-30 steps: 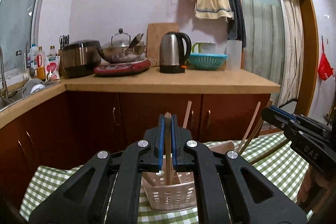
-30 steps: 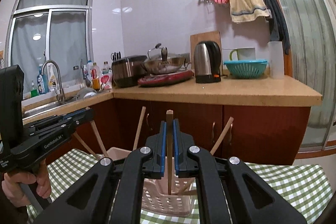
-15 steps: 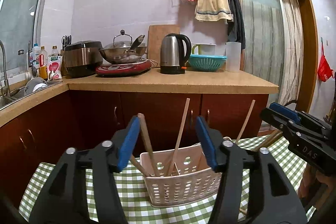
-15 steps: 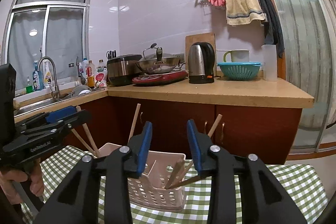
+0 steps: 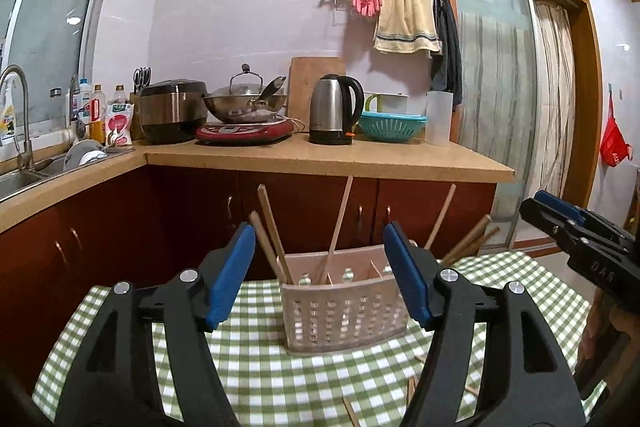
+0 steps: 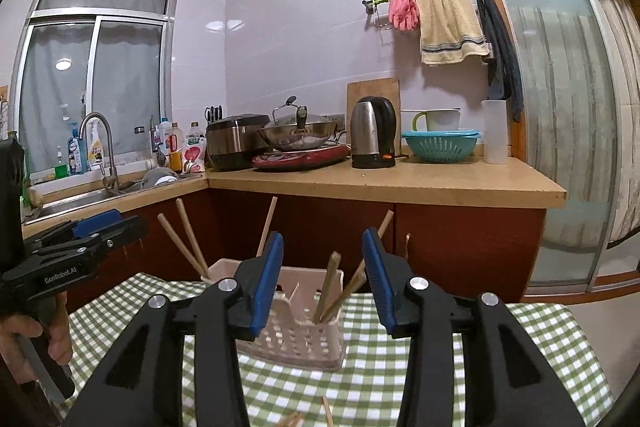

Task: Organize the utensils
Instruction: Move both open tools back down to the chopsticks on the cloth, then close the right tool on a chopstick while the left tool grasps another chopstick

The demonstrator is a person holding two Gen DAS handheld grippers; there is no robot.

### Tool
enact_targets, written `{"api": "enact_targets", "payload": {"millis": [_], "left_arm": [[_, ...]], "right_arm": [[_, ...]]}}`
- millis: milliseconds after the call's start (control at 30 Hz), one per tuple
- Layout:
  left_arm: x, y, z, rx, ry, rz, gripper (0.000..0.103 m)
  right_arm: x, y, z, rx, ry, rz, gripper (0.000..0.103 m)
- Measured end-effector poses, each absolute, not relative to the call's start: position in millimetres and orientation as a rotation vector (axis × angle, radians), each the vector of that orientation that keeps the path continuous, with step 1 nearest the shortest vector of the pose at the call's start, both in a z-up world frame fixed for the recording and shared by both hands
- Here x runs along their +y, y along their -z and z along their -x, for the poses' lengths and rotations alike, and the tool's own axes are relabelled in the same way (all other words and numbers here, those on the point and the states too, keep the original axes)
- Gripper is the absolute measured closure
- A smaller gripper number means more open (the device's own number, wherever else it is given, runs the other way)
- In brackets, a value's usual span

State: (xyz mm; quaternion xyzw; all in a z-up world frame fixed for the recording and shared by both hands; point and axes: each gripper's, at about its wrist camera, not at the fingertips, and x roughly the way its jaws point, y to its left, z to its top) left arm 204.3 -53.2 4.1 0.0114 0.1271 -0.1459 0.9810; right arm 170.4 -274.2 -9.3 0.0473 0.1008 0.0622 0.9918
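Note:
A pale perforated utensil basket (image 5: 344, 311) stands on the green checked tablecloth (image 5: 260, 367) and holds several wooden chopsticks (image 5: 338, 227) leaning in its compartments. It also shows in the right wrist view (image 6: 300, 331), with chopsticks (image 6: 330, 287) inside. My left gripper (image 5: 320, 275) is open and empty, above and in front of the basket. My right gripper (image 6: 322, 277) is open and empty, just above the basket. Each gripper shows in the other's view, the right one (image 5: 576, 231) at the right edge, the left one (image 6: 80, 239) at the left edge. Loose chopsticks (image 5: 352, 413) lie on the cloth near me.
Behind the table runs a kitchen counter (image 5: 320, 159) with a kettle (image 5: 334, 115), a wok (image 5: 246, 105), a rice cooker (image 5: 172, 111) and a teal colander (image 5: 390, 125). A sink (image 6: 76, 197) is at the left. A glass door (image 6: 560, 131) is at the right.
Both grippers were shut on upright chopsticks over the basket; both have opened and pulled back, and those chopsticks now lean inside the basket.

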Motion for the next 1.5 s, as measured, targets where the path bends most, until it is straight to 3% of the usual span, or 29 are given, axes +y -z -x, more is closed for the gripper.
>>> {"api": "enact_targets", "payload": {"millis": [267,1133,1500], "left_arm": [[-51,15,-162,0.287,0.279,-0.032,0.037],[-49,139,-80,0.544,0.259,-0.042,0.038],[-53,162,-73,0.600,0.264,-0.060,0.038]], "right_arm": [[-278,26,-134,0.245,-0.103,-0.099,0.061],[-292,163,-60,0.517,-0.034,-0.096,0.061],[-297,201,-64,0.626,-0.039,-0.126,0.074]]}}
